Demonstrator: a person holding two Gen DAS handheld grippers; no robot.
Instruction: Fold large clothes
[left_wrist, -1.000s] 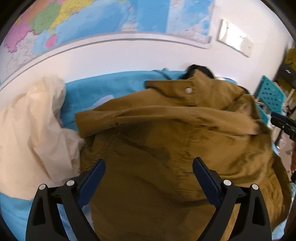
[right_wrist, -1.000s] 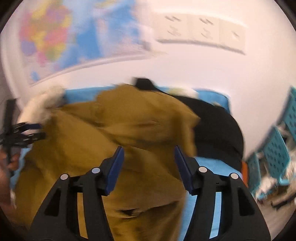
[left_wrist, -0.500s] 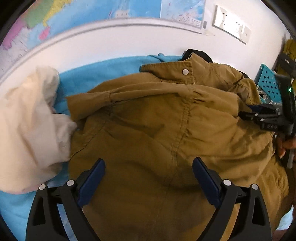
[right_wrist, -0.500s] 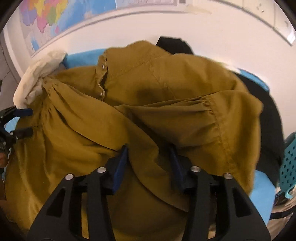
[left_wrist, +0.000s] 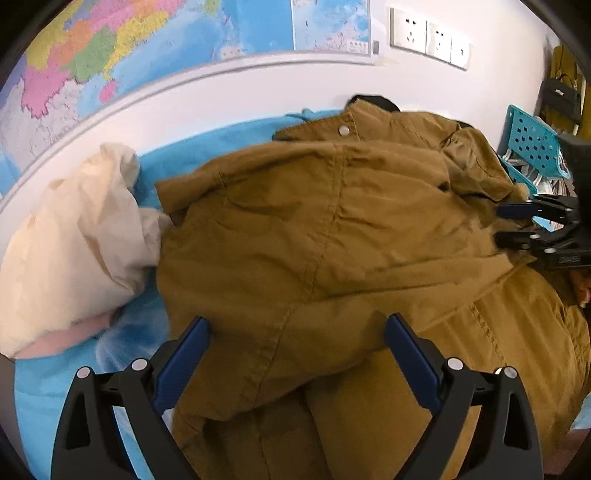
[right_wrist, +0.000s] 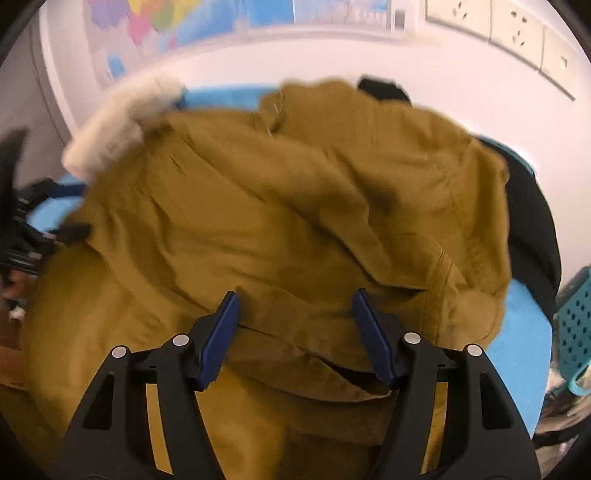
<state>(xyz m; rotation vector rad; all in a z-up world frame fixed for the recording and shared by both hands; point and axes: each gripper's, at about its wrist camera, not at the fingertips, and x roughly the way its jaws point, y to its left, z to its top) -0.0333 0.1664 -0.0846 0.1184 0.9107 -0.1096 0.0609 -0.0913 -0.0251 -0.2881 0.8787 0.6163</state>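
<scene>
A large mustard-brown jacket (left_wrist: 332, 221) lies rumpled on a blue-covered surface, collar with a snap button toward the wall. My left gripper (left_wrist: 297, 323) hangs open and wide just above the jacket's near hem, pads clear of the cloth. My right gripper (right_wrist: 295, 295) is opening over a fold of the jacket (right_wrist: 295, 203); cloth lies under and between the jaws, but the pads do not press on it. In the left wrist view the right gripper (left_wrist: 517, 225) shows at the jacket's right edge. The left gripper (right_wrist: 55, 210) appears blurred at the left edge of the right wrist view.
A cream garment (left_wrist: 74, 240) is bunched at the left on the blue cover (left_wrist: 221, 140). A black garment (right_wrist: 532, 221) lies beyond the jacket's right side. A teal perforated basket (left_wrist: 535, 144) stands at the right. The wall behind carries a map (left_wrist: 147, 55) and sockets (left_wrist: 428, 37).
Both grippers have sunk closer to the jacket. The right jaws, narrow around a fold half a second ago, now stand wider apart. A sleeve has settled across the jacket's body.
</scene>
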